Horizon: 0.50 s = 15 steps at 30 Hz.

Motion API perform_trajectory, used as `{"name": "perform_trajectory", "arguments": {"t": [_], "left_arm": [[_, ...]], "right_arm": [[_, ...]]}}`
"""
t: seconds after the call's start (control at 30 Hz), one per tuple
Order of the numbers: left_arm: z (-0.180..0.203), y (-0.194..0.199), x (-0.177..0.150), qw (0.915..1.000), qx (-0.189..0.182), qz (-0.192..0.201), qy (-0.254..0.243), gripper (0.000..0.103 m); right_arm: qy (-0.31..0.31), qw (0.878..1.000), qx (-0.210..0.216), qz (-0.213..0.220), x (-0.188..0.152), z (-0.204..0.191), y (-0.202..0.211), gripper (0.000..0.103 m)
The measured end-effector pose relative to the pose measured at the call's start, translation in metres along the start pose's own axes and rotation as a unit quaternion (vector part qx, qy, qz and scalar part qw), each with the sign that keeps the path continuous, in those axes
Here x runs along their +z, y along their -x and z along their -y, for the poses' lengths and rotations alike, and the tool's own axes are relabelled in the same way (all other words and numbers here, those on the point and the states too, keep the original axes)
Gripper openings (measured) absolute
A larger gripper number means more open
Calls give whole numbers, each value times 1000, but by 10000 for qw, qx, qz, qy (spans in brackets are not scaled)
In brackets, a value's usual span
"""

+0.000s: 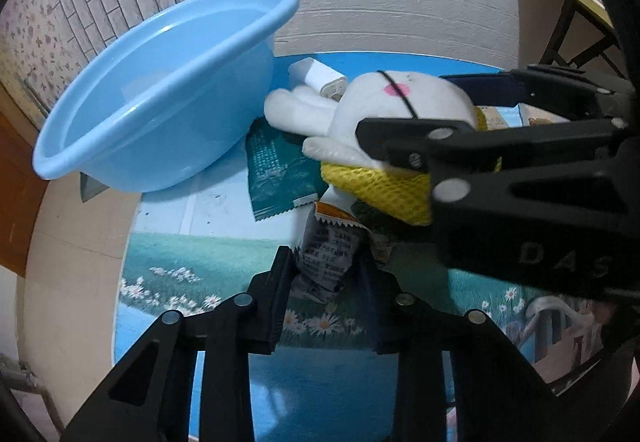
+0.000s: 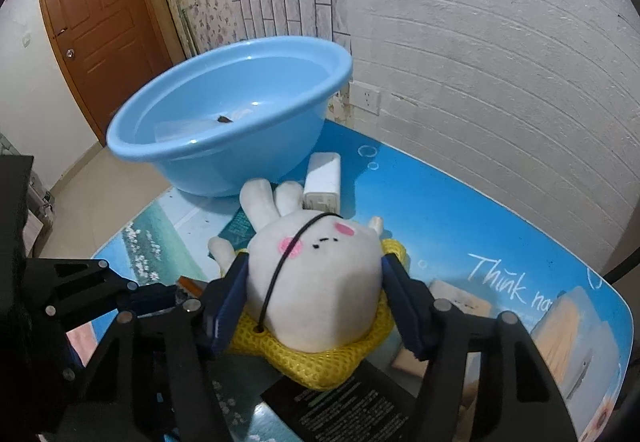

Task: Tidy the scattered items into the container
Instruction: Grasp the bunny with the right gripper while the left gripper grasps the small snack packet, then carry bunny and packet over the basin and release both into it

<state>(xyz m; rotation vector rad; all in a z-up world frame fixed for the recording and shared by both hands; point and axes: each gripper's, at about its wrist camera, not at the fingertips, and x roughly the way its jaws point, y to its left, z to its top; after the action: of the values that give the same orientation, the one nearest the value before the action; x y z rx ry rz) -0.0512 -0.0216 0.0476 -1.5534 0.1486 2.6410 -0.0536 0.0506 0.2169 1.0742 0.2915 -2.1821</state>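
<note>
I judge the tidying barely begun: the blue basin (image 2: 224,114) holds nothing I can name, only a small dark speck on its floor, and every item I can see lies outside it on the picture-printed table (image 2: 460,210).

My right gripper (image 2: 316,302) has its two pads pressed against the sides of the plush rabbit's head (image 2: 320,270), so I take that as my first load. The rabbit lies on its back on a yellow mesh piece (image 2: 320,366), just in front of the basin. Its long axis runs from my gripper toward the basin, ears leading, face up, with a black cord looped across the head.

My left gripper (image 1: 322,274) pinches a small snack packet (image 1: 328,254) by its lower end; the packet stands upright between the fingers, its crimped top pointing away from me toward the rabbit.

Still to go in: the white power bank (image 2: 324,182) touching the ears beside the basin wall, the green sachet (image 1: 276,170) under the ears, a black printed packet (image 2: 344,406) nearest me, and the yellow mesh.
</note>
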Motion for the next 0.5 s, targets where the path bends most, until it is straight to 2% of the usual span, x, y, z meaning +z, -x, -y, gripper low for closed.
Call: {"name": "perform_trajectory", "arguments": {"t": [0.27,0.5], "left_arm": [[-4,50,-2,9996,191,203,58,25],[-4,97,10,9980,334,506,176,24]], "right_arm": [[72,9985,63,534,15,-11,44,64],[152,9955,149,928,28,-20,78,64]]}}
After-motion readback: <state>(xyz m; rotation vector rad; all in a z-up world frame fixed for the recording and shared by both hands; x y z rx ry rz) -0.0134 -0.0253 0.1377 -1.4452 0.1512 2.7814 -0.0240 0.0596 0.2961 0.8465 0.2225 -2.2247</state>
